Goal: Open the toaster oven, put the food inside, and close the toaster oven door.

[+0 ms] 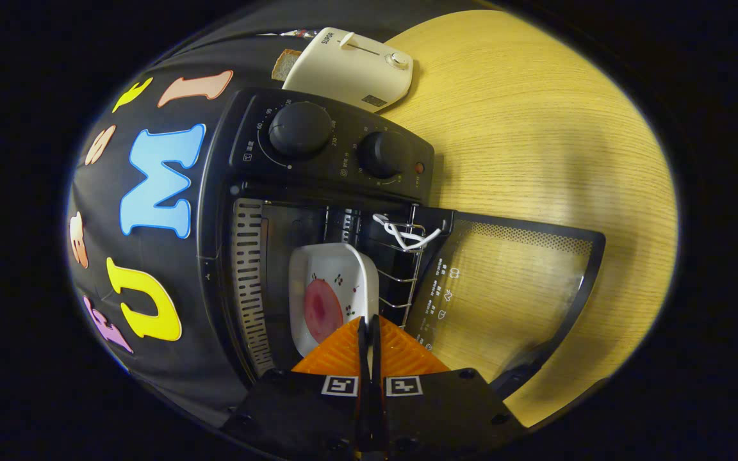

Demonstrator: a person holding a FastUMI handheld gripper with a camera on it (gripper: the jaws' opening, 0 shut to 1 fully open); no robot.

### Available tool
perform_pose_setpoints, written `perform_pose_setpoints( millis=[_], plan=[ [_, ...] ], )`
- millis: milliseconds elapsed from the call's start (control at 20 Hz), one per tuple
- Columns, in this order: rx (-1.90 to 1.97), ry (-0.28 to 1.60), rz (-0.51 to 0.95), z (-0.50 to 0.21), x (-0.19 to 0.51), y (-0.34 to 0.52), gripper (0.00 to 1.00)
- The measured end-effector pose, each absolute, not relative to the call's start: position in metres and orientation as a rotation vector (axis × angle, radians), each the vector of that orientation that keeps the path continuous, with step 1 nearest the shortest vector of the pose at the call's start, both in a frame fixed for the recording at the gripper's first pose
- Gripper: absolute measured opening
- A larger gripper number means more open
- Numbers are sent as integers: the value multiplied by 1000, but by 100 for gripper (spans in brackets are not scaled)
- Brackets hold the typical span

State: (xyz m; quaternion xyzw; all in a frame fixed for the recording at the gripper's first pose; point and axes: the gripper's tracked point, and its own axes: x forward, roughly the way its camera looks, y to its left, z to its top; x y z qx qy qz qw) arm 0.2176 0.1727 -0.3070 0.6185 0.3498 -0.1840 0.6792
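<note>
A: Where does the food sit relative to the toaster oven?

B: The white dish with a round pink slice of food on it lies inside the oven's cavity, resting on the wire rack. Its near rim is just ahead of the gripper, and I can't tell whether the fingertips touch it.

A: And the fingers?

B: Pressed together, with almost no gap between them and nothing held. They point into the oven's mouth.

A: So which step is this?

B: I'd judge the loading is done. The glass door is swung fully open away from the cavity, lying out over the wooden table, so closing it is what remains.

A: What does that call for?

B: Backing the gripper out of the oven's opening without nudging the dish, then getting to the door's far edge, where the handle runs along it. From there it's a push or a lift that swings the door back toward the oven's front until it seats below the two knobs.

A: Anything in the way?

B: A white cord or tie is looped on the rack near the door's hinge side. It might catch as the door comes up. The cream pop-up toaster beyond the oven, with a slice of bread behind it, is well apart from the door's swing.
</note>
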Motion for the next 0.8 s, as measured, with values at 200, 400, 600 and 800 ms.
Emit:
perform_pose_setpoints(
  millis=[200, 400, 600, 800],
  plan=[
    [1409, 765, -433, -310, 232, 175, 2],
    [1379, 717, -371, -299, 235, 176, 11],
    [1298, 714, -245, -278, 225, 181, 80],
    [1133, 736, -140, -259, 200, 178, 98]
  ],
)
